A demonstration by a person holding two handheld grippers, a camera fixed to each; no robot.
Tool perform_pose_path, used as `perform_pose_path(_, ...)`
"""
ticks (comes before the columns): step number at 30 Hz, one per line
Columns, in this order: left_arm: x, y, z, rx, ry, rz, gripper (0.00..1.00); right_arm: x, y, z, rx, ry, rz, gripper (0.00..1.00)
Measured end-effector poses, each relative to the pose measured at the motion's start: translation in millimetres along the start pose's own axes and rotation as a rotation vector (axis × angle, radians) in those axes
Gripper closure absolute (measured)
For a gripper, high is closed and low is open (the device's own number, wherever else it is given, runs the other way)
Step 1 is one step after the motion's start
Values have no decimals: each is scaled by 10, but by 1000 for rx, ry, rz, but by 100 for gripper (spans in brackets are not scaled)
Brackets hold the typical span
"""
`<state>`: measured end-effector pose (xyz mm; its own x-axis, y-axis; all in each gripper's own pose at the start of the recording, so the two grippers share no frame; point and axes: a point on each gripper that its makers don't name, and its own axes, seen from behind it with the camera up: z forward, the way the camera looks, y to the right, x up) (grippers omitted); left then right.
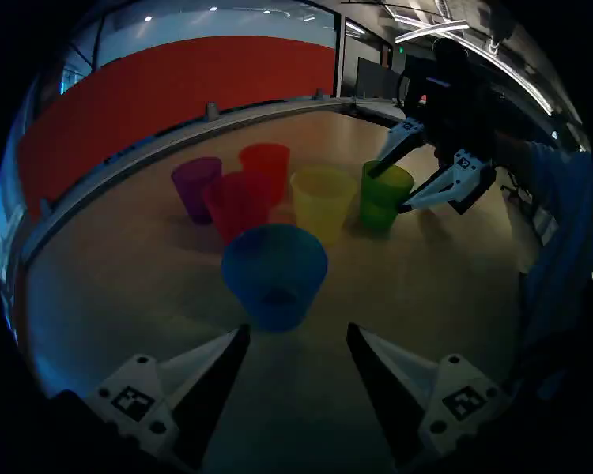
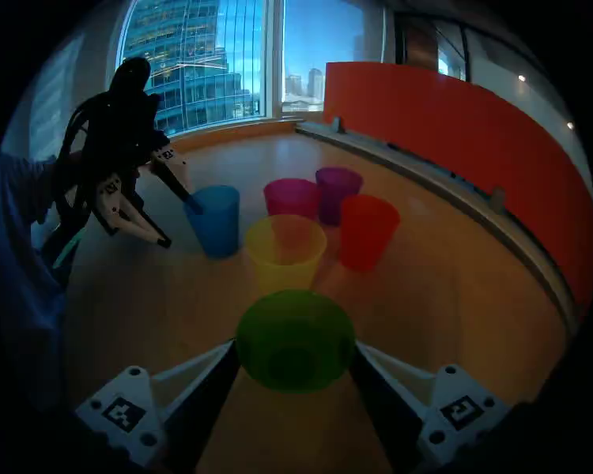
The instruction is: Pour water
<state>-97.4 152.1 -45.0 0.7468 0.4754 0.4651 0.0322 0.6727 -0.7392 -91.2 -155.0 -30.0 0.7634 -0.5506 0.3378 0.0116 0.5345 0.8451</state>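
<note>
**On the desk, cups lined up and nothing poured yet**

On the wooden desk (image 1: 423,292) six coloured cups stand upright in a loose cluster. From where I stand, the job looks barely begun. The left tongs (image 1: 296,332) are spread wide and empty, aimed at the blue cup (image 1: 274,272), which sits just ahead of their tips and is not yet between them. In the right gripper view, one finger of that tool reaches close to the blue cup's rim.

The right tongs (image 2: 295,351) are equally wide, and the green cup (image 2: 295,328) stands on the desk in the gap between their fingers. I cannot tell whether either finger touches its wall, but it does not look like a squeeze.

The yellow cup (image 1: 322,201), pink cup (image 1: 237,205), red cup (image 1: 265,162) and purple cup (image 1: 195,186) stand behind, near one another and untouched. I cannot see water in any cup; the tinted plastic and dim light hide it.

So, by my reckoning, no cup is lifted, tipped or gripped. Still to do are closing on a cup, raising it, carrying it over another and tilting it.
</note>
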Motion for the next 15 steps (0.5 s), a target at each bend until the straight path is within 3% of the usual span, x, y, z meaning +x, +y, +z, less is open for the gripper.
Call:
perform_pose_path(6, -28, -1, -38, 11, 5, -9, 9, -81, -4, -41, -16, -6, 8, 0)
perform_pose_path(15, -64, 3, -163, 34, 36, -50, 9, -221, 11, -310, -56, 7, 31, 0)
